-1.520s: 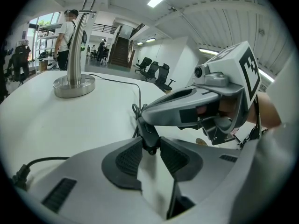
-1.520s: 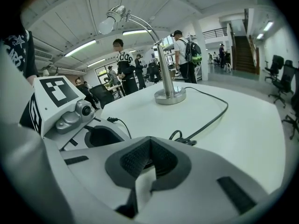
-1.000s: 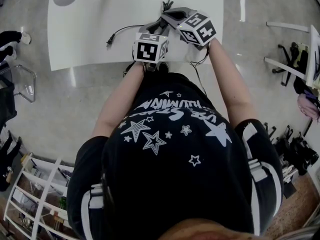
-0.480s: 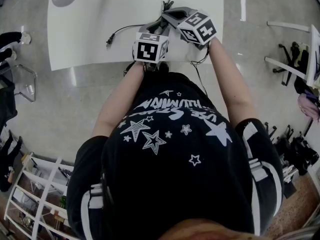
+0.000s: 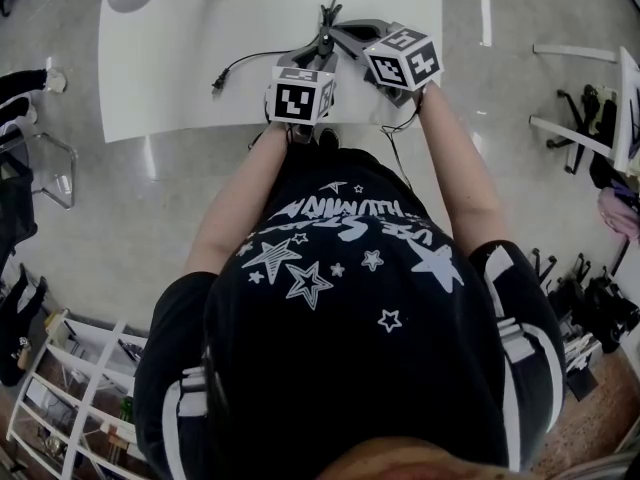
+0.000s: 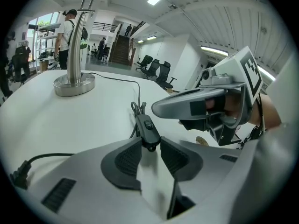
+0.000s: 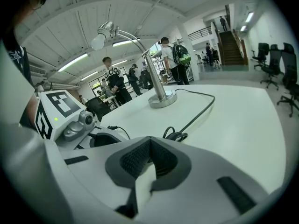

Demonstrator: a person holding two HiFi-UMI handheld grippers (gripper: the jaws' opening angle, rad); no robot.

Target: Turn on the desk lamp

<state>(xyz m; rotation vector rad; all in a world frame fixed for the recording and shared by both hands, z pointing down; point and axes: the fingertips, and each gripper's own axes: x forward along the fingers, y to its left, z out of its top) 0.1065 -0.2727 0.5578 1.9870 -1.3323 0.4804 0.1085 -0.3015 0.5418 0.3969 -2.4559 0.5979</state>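
The desk lamp's silver base (image 6: 74, 84) stands at the far side of the white table (image 5: 170, 58); its curved arm and head (image 7: 99, 40) show in the right gripper view. A black inline switch (image 6: 148, 129) sits on the lamp's cord. My left gripper (image 6: 150, 146) is shut on the switch's near end, both pads touching it. My right gripper (image 7: 148, 146) is shut with nothing between its pads. Its tip (image 6: 161, 110) hovers just above and to the right of the switch. In the head view both grippers (image 5: 320, 43) meet near the table's front middle.
A loose black plug (image 5: 217, 84) on a cord lies left of the grippers. A coil of cord (image 7: 176, 135) lies beyond the switch. Office chairs (image 7: 275, 62), several people and a staircase stand beyond the table. The table's near edge lies just behind the grippers.
My right gripper has shifted slightly right and farther over the table, its marker cube turning a little. The left gripper has stayed put on the switch.
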